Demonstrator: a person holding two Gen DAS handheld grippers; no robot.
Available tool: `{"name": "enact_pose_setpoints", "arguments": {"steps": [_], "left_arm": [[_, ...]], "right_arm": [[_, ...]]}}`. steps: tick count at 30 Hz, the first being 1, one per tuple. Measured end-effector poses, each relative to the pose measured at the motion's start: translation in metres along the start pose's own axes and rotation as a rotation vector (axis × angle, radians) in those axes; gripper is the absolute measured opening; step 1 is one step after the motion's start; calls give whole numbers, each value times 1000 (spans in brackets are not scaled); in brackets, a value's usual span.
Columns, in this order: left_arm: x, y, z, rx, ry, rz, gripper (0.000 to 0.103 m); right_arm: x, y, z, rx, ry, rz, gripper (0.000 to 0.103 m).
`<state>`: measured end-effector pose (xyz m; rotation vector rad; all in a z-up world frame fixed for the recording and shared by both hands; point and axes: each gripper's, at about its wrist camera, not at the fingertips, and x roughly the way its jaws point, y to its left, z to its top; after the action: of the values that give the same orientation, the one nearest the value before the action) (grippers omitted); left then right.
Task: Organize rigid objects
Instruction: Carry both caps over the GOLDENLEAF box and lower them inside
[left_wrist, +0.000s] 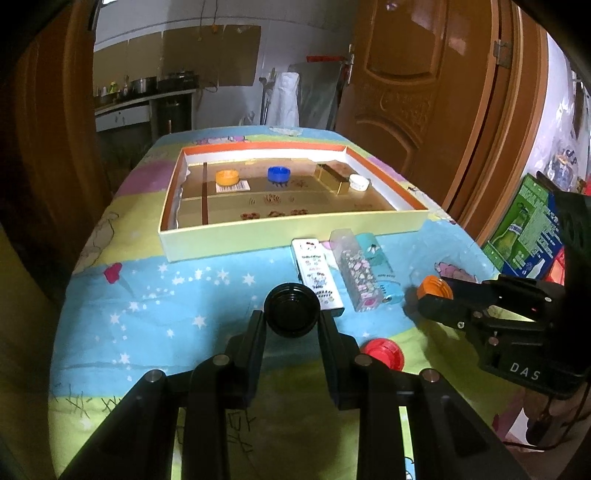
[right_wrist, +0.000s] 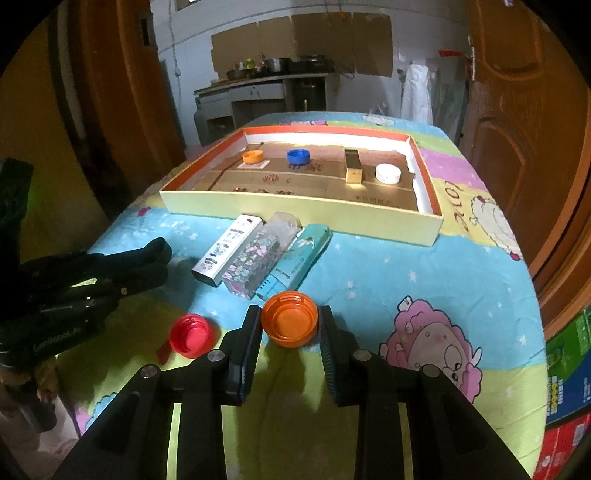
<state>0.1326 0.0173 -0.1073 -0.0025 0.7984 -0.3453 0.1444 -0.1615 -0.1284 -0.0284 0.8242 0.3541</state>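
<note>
My left gripper (left_wrist: 293, 314) is shut on a black bottle cap (left_wrist: 293, 311), held just above the tablecloth. My right gripper (right_wrist: 289, 325) is shut on an orange bottle cap (right_wrist: 289, 324); that cap also shows in the left wrist view (left_wrist: 435, 287). A red cap (right_wrist: 192, 334) lies on the cloth between the grippers, also in the left wrist view (left_wrist: 382, 353). A shallow box tray (left_wrist: 258, 236) beyond holds a yellow-orange cap (left_wrist: 227, 177), a blue cap (left_wrist: 279, 173), a gold box (left_wrist: 332, 178) and a white cap (left_wrist: 359, 182).
Three long boxes lie side by side before the tray: a white one (left_wrist: 317, 275), a clear floral one (left_wrist: 356, 273) and a teal one (left_wrist: 380, 264). Wooden doors (left_wrist: 424, 85) stand to the right, green cartons (left_wrist: 528, 225) beside the table.
</note>
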Motion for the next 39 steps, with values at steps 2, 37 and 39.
{"name": "enact_pose_setpoints", "arguments": {"steps": [2, 37, 39], "left_arm": [[-3, 0, 3, 1, -5, 5, 29], [-7, -4, 97, 24, -135, 66, 29], [-6, -4, 102, 29, -137, 70, 29]], "right_arm": [[-3, 0, 2, -6, -6, -1, 31], [-15, 5, 78, -126, -118, -10, 31], [-13, 3, 83, -132, -120, -14, 31]]}}
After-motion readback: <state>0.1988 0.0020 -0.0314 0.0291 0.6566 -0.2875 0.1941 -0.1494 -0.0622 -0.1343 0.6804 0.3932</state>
